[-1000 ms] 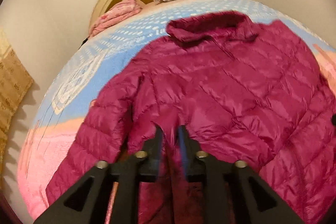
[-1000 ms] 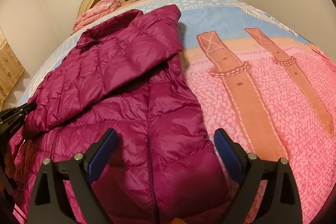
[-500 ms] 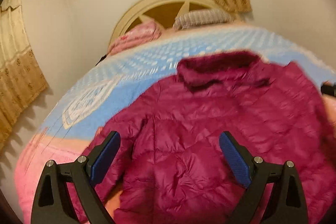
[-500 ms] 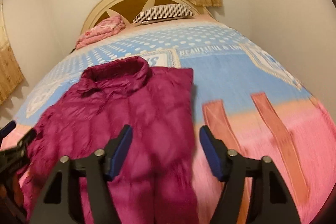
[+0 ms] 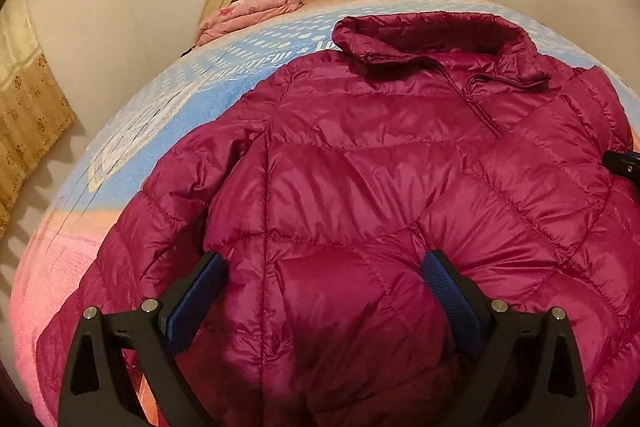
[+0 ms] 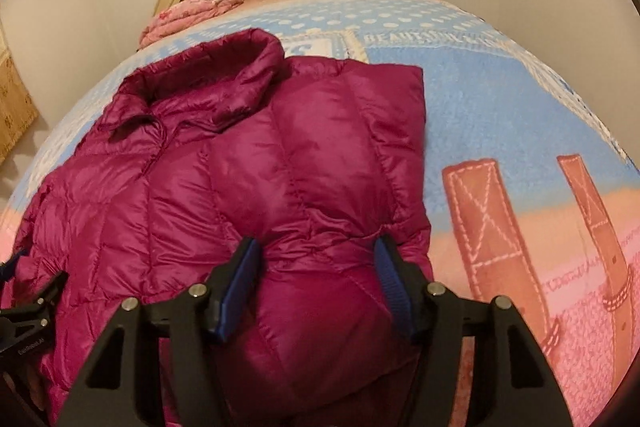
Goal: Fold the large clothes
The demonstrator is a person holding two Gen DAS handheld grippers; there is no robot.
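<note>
Since a second ago, both grippers have shifted over the magenta puffer jacket (image 5: 360, 163), which lies spread on the bed (image 6: 500, 115). Left gripper (image 5: 324, 291) has just opened wide, released, straddling padding. Right gripper (image 6: 316, 287) stands half closed, pads pinching a puffed fold.

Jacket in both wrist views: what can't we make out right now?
- Jacket hem: left wrist view, cut off by the bottom edge and hidden behind the left tool.
- Its far sleeve: right wrist view, folded in or underneath; cannot tell which.
- Right tool grip: padding bulges between the pads; whether they press on it is unclear.
- Blanket lettering: too small and blurred to read fully.
</note>
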